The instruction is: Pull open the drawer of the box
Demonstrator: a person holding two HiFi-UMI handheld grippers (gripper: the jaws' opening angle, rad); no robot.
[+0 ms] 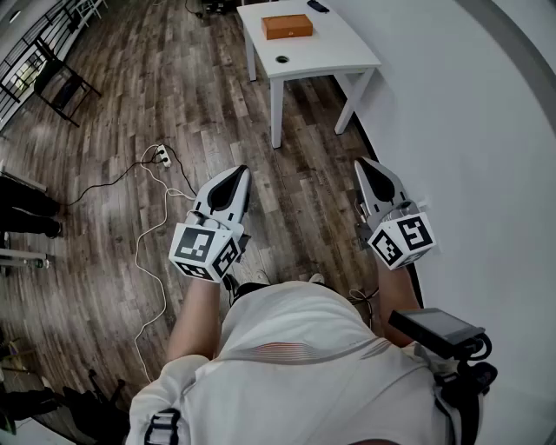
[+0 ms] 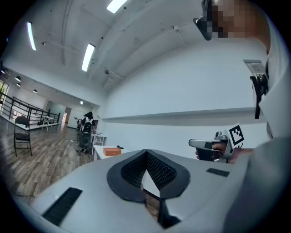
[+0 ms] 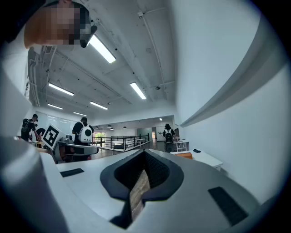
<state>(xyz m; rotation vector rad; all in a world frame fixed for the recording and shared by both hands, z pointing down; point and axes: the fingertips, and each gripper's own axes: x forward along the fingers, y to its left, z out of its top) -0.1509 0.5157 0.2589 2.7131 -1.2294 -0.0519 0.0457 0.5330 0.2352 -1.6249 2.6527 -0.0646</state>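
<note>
Orange-brown, the box (image 1: pixel 287 26) lies flat on a white table (image 1: pixel 343 50), towards its left edge and well back from its near edge. Its long axis runs from the table's left edge to its right. No view shows which face bears the drawer, so that has to be found on the way in. A small dark round thing (image 1: pixel 282 59) sits by the table's near left corner, apart from the box.

From the person the box lies straight ahead and well apart, about midway between the two arms. It shows left of the jaw line in the right-hand arm's neighbour's view and right of it in the other, so neither hand is clearly nearer. The left gripper (image 1: pixel 241 170) is held level, its jaws pressed together with nothing between them. The right gripper (image 1: pixel 362 162) is the same: level, closed, empty. The task looks not yet begun, and the coming move is a walk up to the table's near edge.

Between person and table is a grey-brown plank floor (image 1: pixel 217 104), with a white cable (image 1: pixel 156 235) trailing from a power strip (image 1: pixel 162 156). A plain white wall (image 1: pixel 469 130) runs along the right, a dark chair (image 1: pixel 61 83) stands far left
</note>
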